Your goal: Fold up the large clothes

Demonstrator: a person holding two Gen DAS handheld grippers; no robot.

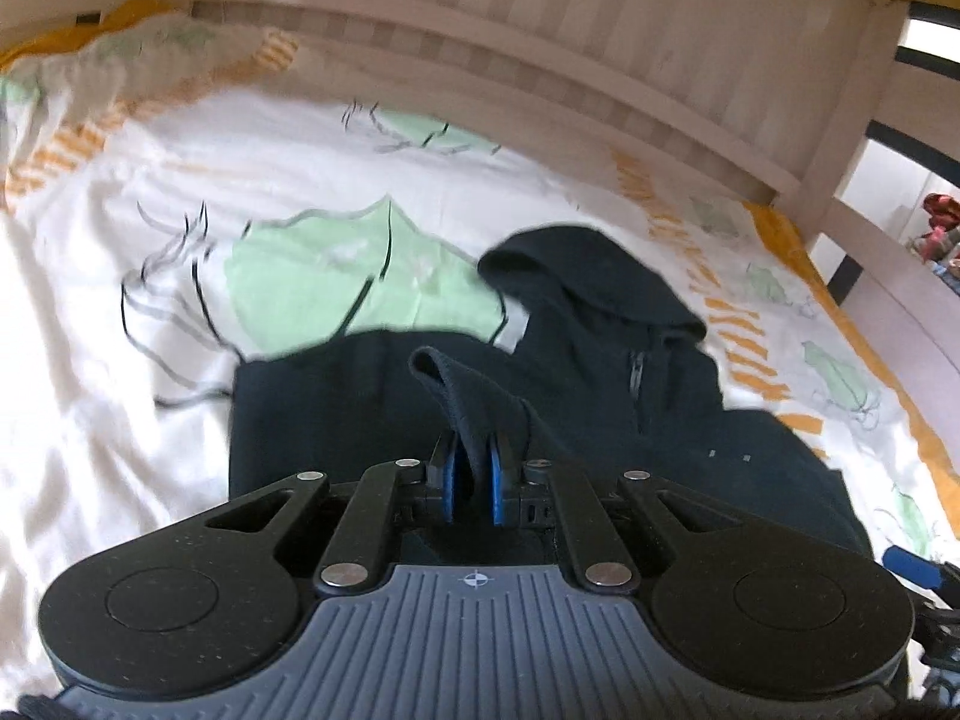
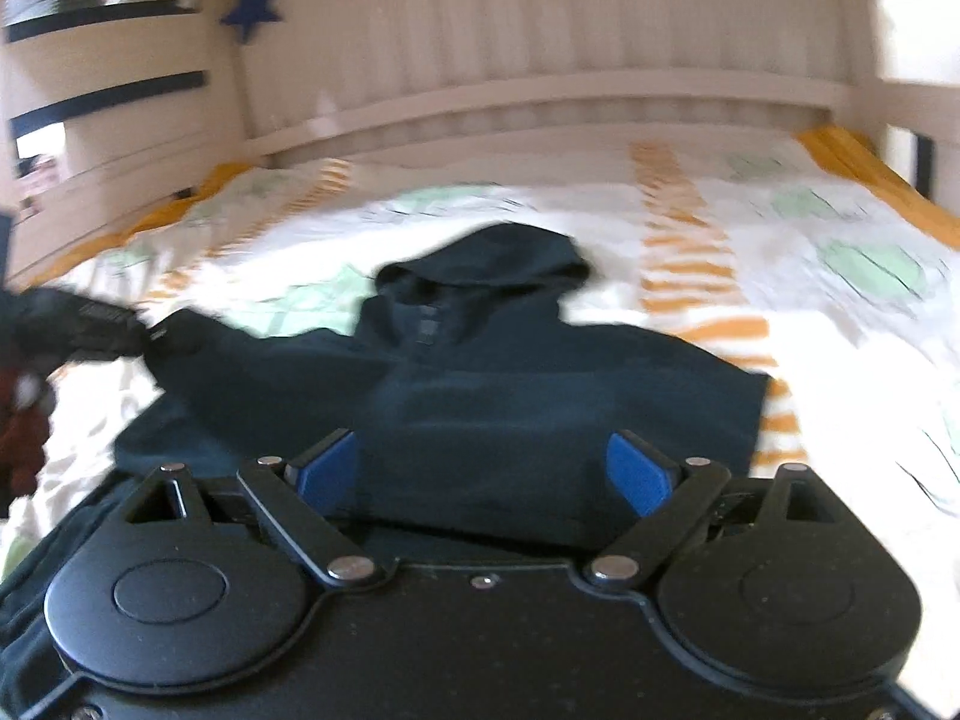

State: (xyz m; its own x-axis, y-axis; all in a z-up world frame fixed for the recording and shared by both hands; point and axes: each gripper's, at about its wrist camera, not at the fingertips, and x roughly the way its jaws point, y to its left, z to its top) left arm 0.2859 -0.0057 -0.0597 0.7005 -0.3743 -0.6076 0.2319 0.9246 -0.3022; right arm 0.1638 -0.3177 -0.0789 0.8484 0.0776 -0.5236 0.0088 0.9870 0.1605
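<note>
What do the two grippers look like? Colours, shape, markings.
Left gripper: black linkage arms with silver pivot pins, two round black discs, blue pads, grey ribbed centre plate with a crosshair mark. Right gripper: same black linkages, pins and discs, blue pads, plain black centre plate. No cables or sleeves visible.

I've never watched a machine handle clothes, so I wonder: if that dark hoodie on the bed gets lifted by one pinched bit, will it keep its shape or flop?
Probably flop: the cuff pinched in the left gripper already bends limply. The hoodie looks thick, so likely somewhat heavy and draggy on the bedsheet. Hardly fragile or slippery, it seems.
</note>
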